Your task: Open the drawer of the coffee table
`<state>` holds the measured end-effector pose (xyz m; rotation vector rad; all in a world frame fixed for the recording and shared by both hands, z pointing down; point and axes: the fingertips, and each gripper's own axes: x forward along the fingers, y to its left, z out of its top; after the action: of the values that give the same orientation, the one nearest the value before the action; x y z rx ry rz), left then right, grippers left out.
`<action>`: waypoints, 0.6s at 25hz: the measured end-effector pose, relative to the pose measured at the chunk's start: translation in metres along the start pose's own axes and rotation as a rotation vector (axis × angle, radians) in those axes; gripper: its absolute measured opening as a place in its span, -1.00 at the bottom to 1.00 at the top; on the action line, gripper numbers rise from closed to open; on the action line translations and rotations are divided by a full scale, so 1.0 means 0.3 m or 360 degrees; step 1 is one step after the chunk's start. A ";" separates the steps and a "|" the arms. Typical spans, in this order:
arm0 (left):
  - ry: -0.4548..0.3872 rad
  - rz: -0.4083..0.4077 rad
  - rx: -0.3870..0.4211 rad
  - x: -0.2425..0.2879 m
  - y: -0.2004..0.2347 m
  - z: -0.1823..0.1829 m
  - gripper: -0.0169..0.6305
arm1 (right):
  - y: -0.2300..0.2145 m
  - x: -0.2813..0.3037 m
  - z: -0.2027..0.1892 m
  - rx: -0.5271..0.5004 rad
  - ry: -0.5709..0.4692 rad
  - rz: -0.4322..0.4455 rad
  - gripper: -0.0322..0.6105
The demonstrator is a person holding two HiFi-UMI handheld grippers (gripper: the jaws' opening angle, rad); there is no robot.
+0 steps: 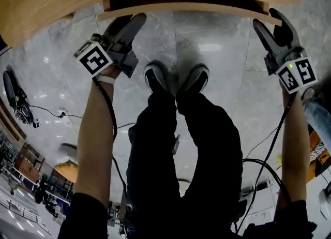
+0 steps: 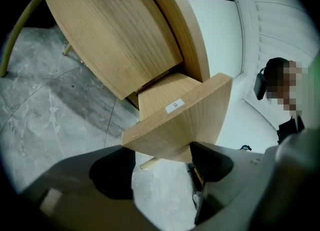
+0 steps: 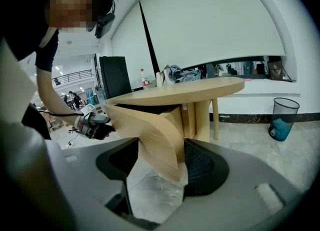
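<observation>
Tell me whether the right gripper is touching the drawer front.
Touching. In the right gripper view the drawer front fills the space between the pads of the right gripper, no gap.

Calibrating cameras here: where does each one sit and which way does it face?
Head view: on the person's head, facing steeply down at the drawer front; forearms, legs, shoes, left gripper, right gripper show.
Left gripper view: on the left gripper, looking along its jaws at one drawer front end gripped between them; jaws show.
Right gripper view: on the right gripper, looking along its jaws at the other end; jaws, the person's upper body, left arm show.
Shared: all three see the drawer front.
</observation>
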<state>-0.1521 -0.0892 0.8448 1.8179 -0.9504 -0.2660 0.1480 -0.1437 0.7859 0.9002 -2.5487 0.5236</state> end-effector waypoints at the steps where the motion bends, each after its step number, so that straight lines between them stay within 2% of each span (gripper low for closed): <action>1: 0.0016 0.0007 -0.0009 -0.007 -0.005 -0.014 0.18 | 0.007 -0.012 -0.009 0.0005 0.0014 -0.0003 0.00; 8: 0.0148 0.0034 -0.0071 -0.067 -0.038 -0.129 0.20 | 0.076 -0.096 -0.082 -0.0006 0.0121 -0.0010 0.00; 15: 0.0175 0.0057 -0.0104 -0.098 -0.101 -0.206 0.18 | 0.119 -0.128 -0.116 0.0035 0.0144 -0.0028 0.04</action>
<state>-0.1217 -0.0208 0.8399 1.7363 -0.8866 -0.1708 0.1601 -0.0821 0.7900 0.8852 -2.4560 0.5751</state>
